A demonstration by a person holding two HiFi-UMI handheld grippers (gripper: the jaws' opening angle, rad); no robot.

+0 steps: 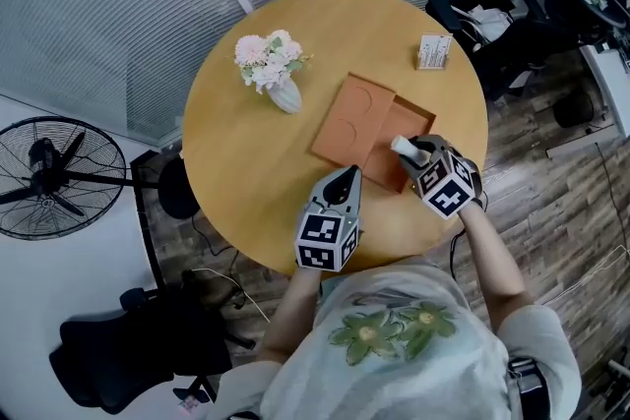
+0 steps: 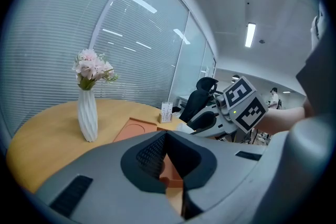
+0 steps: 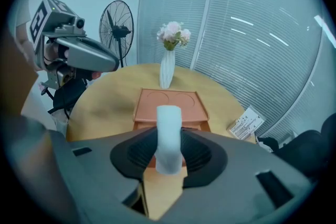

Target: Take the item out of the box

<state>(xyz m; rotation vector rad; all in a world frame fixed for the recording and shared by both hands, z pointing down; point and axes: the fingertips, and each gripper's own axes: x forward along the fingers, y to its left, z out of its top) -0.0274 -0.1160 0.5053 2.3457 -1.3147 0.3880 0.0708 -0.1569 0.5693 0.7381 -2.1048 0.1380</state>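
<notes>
An orange box lies on the round wooden table, its lid with two round recesses slid off to the far left. My right gripper hovers over the box's near right part, shut on a white cylindrical item. In the right gripper view the white item stands upright between the pads, above the box. My left gripper is near the box's front left edge, jaws together and holding nothing. The left gripper view shows the box past its tip.
A white vase of pink flowers stands left of the lid. A small card stand sits at the table's far right. A floor fan is left of the table, and office chairs are behind it.
</notes>
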